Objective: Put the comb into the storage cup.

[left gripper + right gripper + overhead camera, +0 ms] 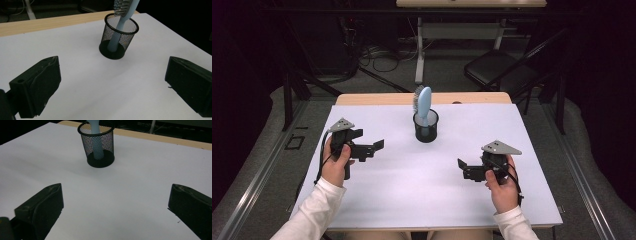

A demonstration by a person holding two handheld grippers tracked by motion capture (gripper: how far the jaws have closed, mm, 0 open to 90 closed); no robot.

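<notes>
I am observing a black mesh cup [426, 128] standing upright toward the far middle of the white table top [412, 190]. A light blue hairbrush [424, 105] is sitting handle-down inside it, its bristled head sticking out above the rim and leaning slightly. I am holding the left gripper [374, 147] over the left side of the table, pointing it toward the cup; its jaws are standing wide apart and gripping nothing. I am holding the right gripper [463, 167] over the right side, nearer the front edge, likewise aimed at the cup, jaws spread wide and empty. Both grippers are sitting well apart from the cup, which is appearing between each pair of jaws in the gripper views.
</notes>
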